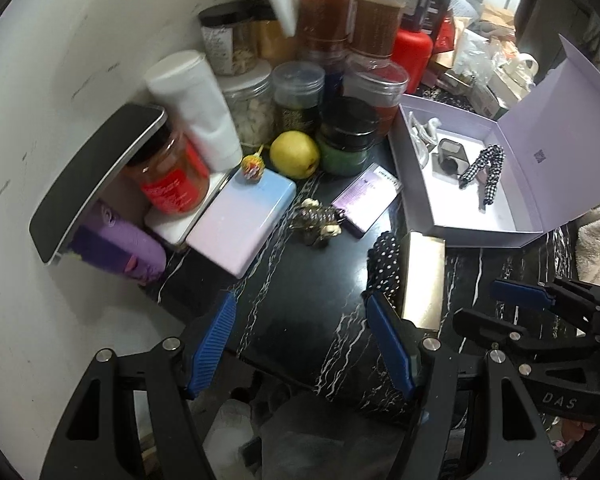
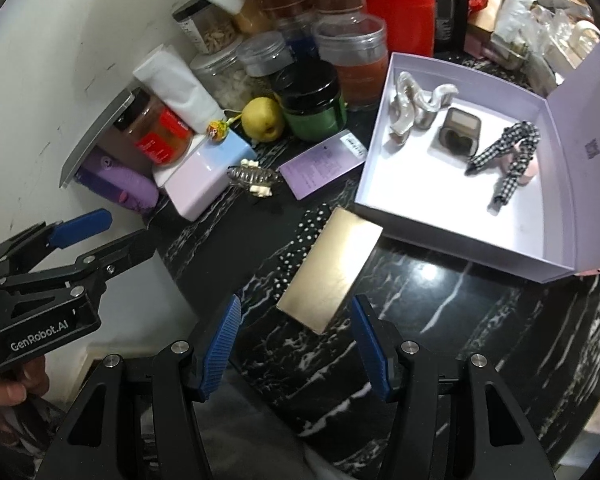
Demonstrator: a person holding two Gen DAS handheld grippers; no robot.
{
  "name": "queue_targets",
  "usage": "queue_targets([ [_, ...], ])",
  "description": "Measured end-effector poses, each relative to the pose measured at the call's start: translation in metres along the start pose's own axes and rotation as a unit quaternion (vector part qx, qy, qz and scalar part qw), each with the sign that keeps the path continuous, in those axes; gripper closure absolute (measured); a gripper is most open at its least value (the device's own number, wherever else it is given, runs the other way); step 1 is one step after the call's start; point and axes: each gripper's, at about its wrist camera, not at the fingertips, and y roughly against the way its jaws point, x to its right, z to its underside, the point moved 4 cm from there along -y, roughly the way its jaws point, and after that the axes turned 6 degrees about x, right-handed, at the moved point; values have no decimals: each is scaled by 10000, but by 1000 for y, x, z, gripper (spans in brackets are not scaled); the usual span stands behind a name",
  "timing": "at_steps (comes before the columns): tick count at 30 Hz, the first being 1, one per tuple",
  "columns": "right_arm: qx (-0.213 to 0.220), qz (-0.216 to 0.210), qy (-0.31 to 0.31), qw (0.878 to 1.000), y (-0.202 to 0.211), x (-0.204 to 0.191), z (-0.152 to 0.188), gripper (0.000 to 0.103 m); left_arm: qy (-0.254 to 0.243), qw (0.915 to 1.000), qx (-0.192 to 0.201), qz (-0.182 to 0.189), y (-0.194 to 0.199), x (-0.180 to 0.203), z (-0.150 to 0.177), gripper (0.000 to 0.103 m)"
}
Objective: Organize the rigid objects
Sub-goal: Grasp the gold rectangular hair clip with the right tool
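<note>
Your left gripper (image 1: 302, 344) hangs half-open and empty over bare black marble (image 1: 300, 300), the gold box (image 1: 422, 280) off beside its right finger. Your right gripper (image 2: 296, 346), jaws parted and empty, is nearer: the flat, shiny gold box (image 2: 330, 268) lies just ahead between its fingers, long axis slanting up-right toward the open lilac box (image 2: 452, 220), partly covering a soft dotted band (image 2: 300, 240).

Black marbled worktop (image 2: 440, 304), cluster of spice jars (image 1: 328, 12) against a white wall (image 1: 80, 40), red bottle (image 2: 400, 4), yellow pear (image 1: 295, 154), wrapped lollipop (image 1: 252, 167), green jar with black lid (image 2: 312, 100)
</note>
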Motion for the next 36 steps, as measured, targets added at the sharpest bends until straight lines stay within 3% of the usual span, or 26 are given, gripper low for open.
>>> queue_targets([
  [8,-77,-24,-71,9999,-25,3,-6,46,297,9994,-139,-96,-13,-15,7,35],
  [26,-335,619,-487,9963,-79,29,-20,44,519,9968,-603,-125,-54,-20,19,35],
  [36,-474,427,-535,9965,-90,36,-6,50,444,9964,-715,-10,-67,-11,19,35],
])
